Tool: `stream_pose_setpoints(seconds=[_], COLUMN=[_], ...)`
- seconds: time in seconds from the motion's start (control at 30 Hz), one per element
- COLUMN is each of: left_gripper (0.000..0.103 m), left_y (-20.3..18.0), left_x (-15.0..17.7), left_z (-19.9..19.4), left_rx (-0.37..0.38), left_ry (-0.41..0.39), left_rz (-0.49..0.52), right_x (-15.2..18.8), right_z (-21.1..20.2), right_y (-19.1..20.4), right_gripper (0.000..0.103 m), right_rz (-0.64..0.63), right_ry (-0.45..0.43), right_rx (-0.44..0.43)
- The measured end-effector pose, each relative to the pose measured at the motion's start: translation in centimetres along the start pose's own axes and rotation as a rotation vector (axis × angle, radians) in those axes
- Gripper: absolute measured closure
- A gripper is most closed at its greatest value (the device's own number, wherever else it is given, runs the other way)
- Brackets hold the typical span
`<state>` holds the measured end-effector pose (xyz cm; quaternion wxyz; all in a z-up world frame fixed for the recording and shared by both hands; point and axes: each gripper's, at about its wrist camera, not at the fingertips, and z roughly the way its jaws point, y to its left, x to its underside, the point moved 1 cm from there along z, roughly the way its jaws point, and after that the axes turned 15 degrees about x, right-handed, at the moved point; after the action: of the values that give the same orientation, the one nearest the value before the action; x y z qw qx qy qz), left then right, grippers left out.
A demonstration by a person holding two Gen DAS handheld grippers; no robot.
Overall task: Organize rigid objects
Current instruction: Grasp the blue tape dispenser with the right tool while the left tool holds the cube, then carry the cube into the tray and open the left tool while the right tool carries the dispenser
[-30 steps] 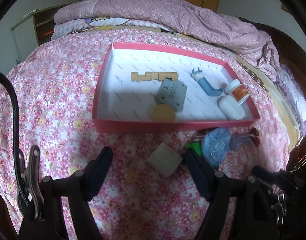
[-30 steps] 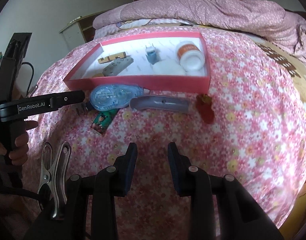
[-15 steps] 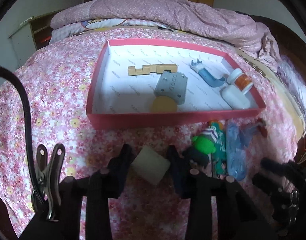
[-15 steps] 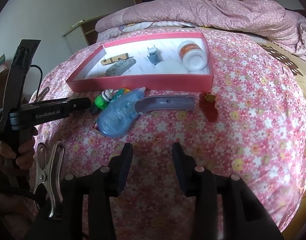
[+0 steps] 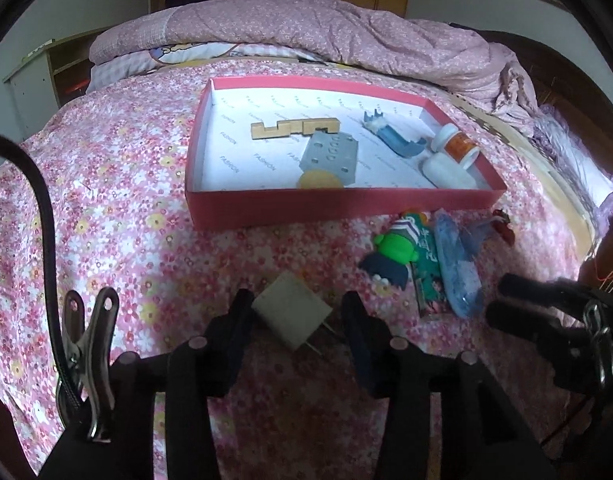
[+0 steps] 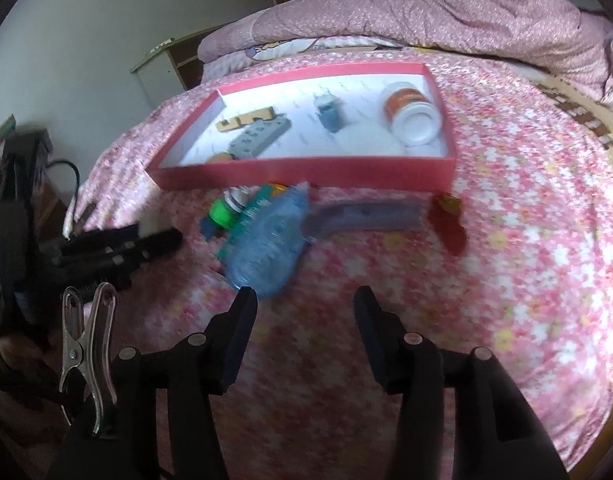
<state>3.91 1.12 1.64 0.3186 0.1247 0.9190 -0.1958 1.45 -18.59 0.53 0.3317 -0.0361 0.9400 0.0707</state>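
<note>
A pink tray [image 5: 338,206] on the flowered bed holds a wooden puzzle piece [image 5: 294,128], a grey block [image 5: 332,156], a yellow disc [image 5: 320,180], a blue plug [image 5: 392,138] and a white bottle [image 5: 454,146]. My left gripper [image 5: 298,312] is open around a white plug adapter [image 5: 292,312]; its left finger touches it, the right finger stands apart. My right gripper [image 6: 304,308] is open and empty, just short of a blue tape dispenser [image 6: 270,244]. A green toy [image 6: 222,214], a grey handle [image 6: 366,218] and a red piece [image 6: 448,224] lie before the tray [image 6: 306,170].
A folded pink quilt [image 5: 326,40] lies behind the tray. A bedside cabinet [image 5: 38,76] stands at the far left. The left gripper's body [image 6: 114,246] shows at the left of the right wrist view. The bed edge drops off at the right.
My left gripper closed in around the white adapter, then its fingers widened a little. My right gripper opened wider and moved toward the blue dispenser, which has turned.
</note>
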Motion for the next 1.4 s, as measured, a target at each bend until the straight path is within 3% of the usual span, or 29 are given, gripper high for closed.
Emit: stream_pose_setpoints(seconds=[0.1,0.47,0.63,1.0,1.23,1.4], left_gripper=[0.054,0.052,0.052,0.055,0.050,0.050], left_y=[0.1,0.9,0.6,0.6,0.2,0.2], left_x=[0.1,0.4,0.5,0.5,0.6,0.5], left_z=[-0.4,-0.5,-0.4,-0.2,0.1,0.2], left_rx=[0.018,0.014,0.003,0.004,-0.013,-0.015], left_ry=[-0.006,-0.016,-0.015,-0.019,-0.020,-0.018], left_rz=[-0.009,-0.044,-0.027,-0.034,0.002,-0.001], right_x=[-0.8,-2.1,-1.6,0.0,0.1,0.6], right_z=[0.7,2.5,2.0,0.7,1.2,1.3], right_y=[1.0,3.2,1.9,0.3,1.9,2.7], right_gripper=[0.051,0.052,0.061,0.061,0.046,0.046], right_rz=[0.024,-0.003,0.018,-0.031,-0.073,-0.117], right_ry=[0.025,-0.005,0.005,0.009,-0.043,-0.070], right_rx=[-0.051,0.063,0.059,0.147,0.185,0.227])
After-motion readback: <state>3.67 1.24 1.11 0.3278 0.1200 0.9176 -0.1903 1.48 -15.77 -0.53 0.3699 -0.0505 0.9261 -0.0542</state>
